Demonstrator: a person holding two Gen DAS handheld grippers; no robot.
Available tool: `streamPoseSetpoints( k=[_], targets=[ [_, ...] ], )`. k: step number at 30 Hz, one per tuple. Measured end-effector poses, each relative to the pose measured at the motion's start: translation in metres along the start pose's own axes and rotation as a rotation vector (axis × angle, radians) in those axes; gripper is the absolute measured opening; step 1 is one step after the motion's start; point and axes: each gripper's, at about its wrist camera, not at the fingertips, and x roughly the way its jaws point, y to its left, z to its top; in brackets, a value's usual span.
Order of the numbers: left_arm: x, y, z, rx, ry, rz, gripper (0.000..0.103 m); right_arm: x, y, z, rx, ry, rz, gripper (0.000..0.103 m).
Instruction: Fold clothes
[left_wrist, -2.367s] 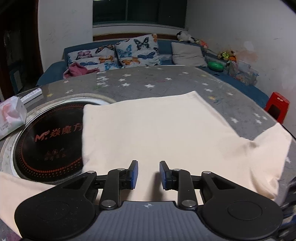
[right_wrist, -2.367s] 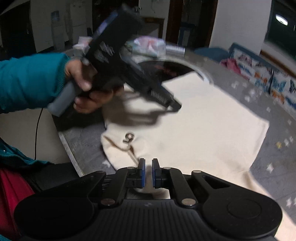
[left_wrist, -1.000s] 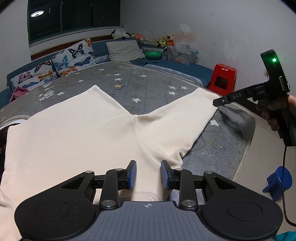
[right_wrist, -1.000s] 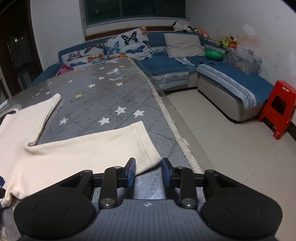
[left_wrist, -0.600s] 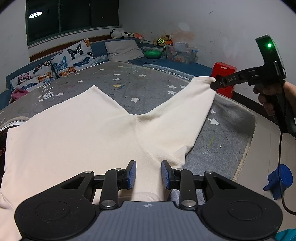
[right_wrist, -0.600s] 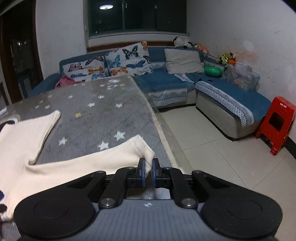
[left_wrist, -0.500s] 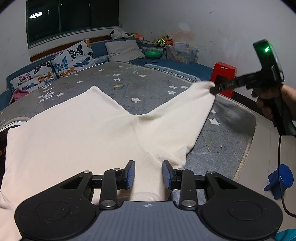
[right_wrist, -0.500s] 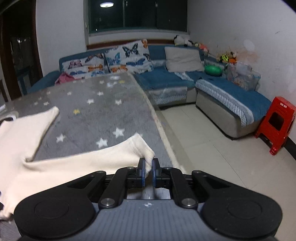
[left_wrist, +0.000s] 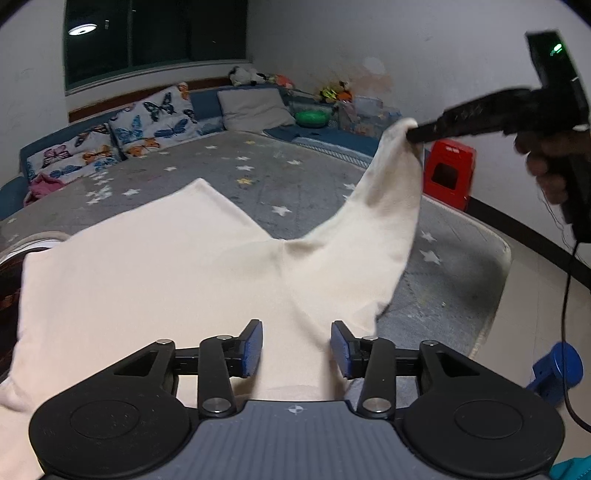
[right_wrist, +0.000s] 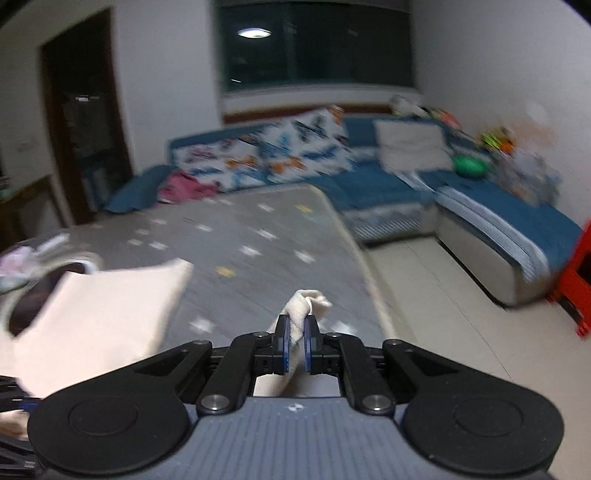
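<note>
A cream-coloured cotton garment with two legs (left_wrist: 155, 266) lay spread across the grey star-patterned quilted worktop (left_wrist: 258, 173), its waist end nearest the left wrist camera and its two legs forking away toward the far side. The left leg lay flat, ending in a pointed corner out on the stars. The right leg was lifted off the surface: its cuff hung from the right tool (left_wrist: 415, 134), whose two fingers were pinched together on a bunched fold of the fabric, and the cloth draped down in a slack curve from there to the crotch seam. In the right wrist view the same tool (right_wrist: 295, 341) showed its blue pads (right_wrist: 280, 343) pressed on either side of a crumpled knob of cream fabric that stuck up just past the tips; that view was smeared with motion blur. The person's right hand (left_wrist: 550, 166) gripped the black handle, on which a green light glowed.

The left tool (left_wrist: 296, 349) hovered low over the garment near the waist, its blue-padded fingers (left_wrist: 252, 347) standing well apart with bare cloth between them and nothing held.

At the left edge of the worktop a dark round inset plate (left_wrist: 7, 284) was partly covered by the garment. Beyond the worktop ran a blue corner sofa (right_wrist: 388, 188) with butterfly-print cushions (left_wrist: 162, 118) and a plain grey cushion (left_wrist: 255, 110). A red plastic stool (left_wrist: 448, 173) stood on the tiled floor by the white wall.
</note>
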Motion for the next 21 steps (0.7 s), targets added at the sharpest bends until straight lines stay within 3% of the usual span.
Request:
streamPoseSetpoints(
  k=[6,12,21],
  targets=[
    [-0.027,0.031,-0.008,-0.074,-0.039,0.076,0.046,-0.013,0.066,0.031,-0.130,-0.044,0.178,0.006],
    [-0.056,0.066,-0.025,-0.168,-0.072,0.151,0.046,-0.001,0.145,0.043,-0.257,-0.020,0.333,0.006],
    [-0.082,0.094,-0.051,-0.265,-0.089,0.216,0.046,0.031,0.238,0.020,-0.382,0.090,0.468,0.006]
  ],
)
